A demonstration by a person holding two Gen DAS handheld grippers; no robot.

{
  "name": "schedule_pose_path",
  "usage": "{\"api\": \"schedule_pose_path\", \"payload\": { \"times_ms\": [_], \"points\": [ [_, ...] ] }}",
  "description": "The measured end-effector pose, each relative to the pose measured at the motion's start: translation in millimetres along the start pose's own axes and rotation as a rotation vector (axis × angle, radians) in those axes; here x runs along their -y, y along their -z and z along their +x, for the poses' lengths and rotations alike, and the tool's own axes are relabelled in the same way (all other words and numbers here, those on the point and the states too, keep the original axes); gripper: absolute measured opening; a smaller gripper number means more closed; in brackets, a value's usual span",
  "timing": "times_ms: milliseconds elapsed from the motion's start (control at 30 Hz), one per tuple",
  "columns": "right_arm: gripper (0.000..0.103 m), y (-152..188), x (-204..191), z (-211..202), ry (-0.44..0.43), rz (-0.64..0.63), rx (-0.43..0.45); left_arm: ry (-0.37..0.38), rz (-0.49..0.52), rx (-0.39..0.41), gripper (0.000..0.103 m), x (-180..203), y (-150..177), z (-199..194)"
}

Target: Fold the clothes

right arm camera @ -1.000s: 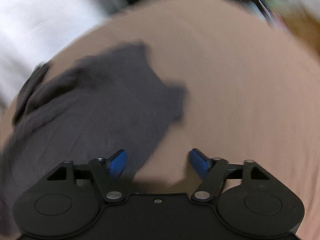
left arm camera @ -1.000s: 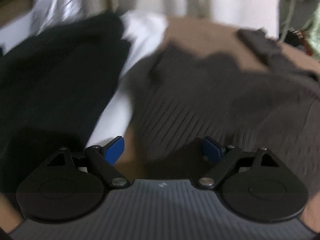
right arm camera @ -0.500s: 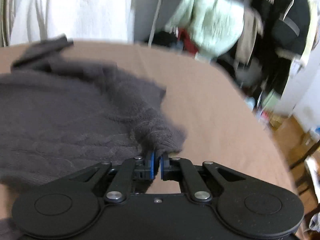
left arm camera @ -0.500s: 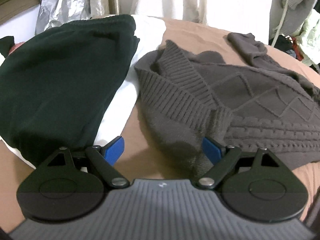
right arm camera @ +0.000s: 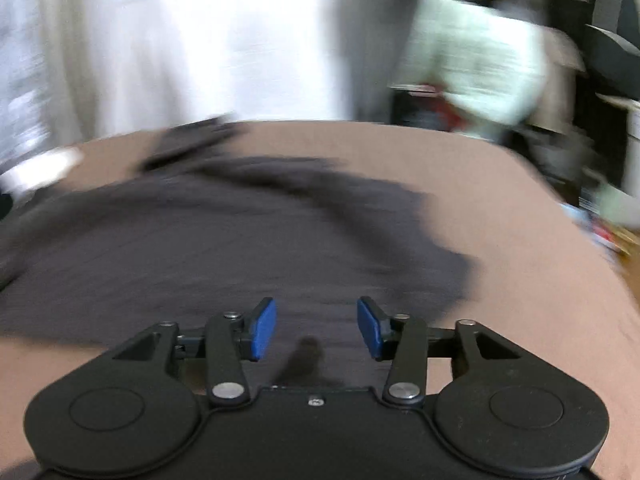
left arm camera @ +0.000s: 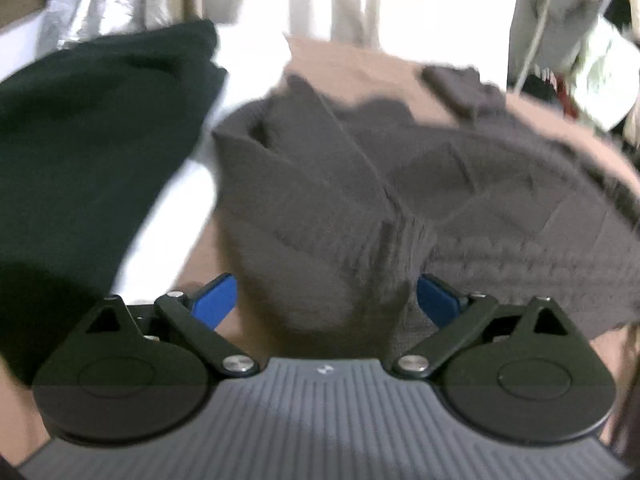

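Left wrist view: left gripper [left arm camera: 325,295] jaws wide, a bunched fold of the grey knit sweater [left arm camera: 400,184] lying between them, unpinched. Right gripper [right arm camera: 316,328] jaws parted, empty, over the sweater's flat body. Best to close on the ribbed edge only. Cable-and-diamond knit, thick, floppy, spread on the brown bed [right arm camera: 540,280]; dark green garment [left arm camera: 92,148] beside.

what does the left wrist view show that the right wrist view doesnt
Only the left wrist view shows the folded dark green garment on white fabric, and the open left gripper with a bunched sweater edge between its fingers. Only the right wrist view shows the open right gripper over flatter knit. Both show the dark grey cable-knit sweater on the brown bed cover.
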State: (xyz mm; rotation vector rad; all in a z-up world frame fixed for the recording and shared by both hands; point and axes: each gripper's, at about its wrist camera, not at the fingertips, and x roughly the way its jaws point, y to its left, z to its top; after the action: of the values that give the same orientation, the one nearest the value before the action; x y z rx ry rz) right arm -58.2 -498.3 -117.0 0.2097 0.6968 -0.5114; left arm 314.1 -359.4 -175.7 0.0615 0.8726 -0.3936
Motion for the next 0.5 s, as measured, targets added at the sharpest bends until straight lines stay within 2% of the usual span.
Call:
{"api": "schedule_pose_path", "payload": {
  "times_ms": [67,100,133,167,200,233,300,400,500],
  "points": [
    [0.061,2.5,-21.5,6.2,-0.121,-0.087,-0.053,-0.03,0.077,-0.066,0.099,9.8,2.2,23.1],
    [0.064,4.7,-32.3,10.5,-0.173,-0.128,-0.086,-0.052,0.098,-0.04,0.097,12.2,5.2,27.2],
    [0.065,6.7,-42.4,15.0,-0.214,-0.165,-0.114,-0.062,0.097,0.013,0.076,11.9,7.1,24.5],
    [0.065,8.6,-51.0,20.1,-0.218,-0.197,-0.13,-0.071,0.084,0.04,0.06,10.1,6.2,20.4],
    [0.065,10.6,-59.4,26.1,-0.201,-0.231,-0.136,-0.075,0.068,0.06,0.034,7.5,3.7,15.5],
    [0.065,11.4,-66.2,32.9,-0.177,-0.26,-0.141,-0.072,0.045,0.071,0.013,3.3,-1.6,8.3],
    [0.065,8.8,-72.5,49.4,-0.104,-0.295,-0.148,-0.068,0.002,0.128,0.013,-5.8,-10.4,-10.6],
    [0.065,7.8,-77.3,67.4,-0.009,-0.326,-0.157,-0.022,-0.067,0.21,0.013,-17.8,-17.9,-42.4],
    [0.067,5.4,-83.8,86.9,0.109,-0.408,-0.135,0.007,-0.073,0.276,0.012,-19.0,-15.2,-73.0]
  ]
}}
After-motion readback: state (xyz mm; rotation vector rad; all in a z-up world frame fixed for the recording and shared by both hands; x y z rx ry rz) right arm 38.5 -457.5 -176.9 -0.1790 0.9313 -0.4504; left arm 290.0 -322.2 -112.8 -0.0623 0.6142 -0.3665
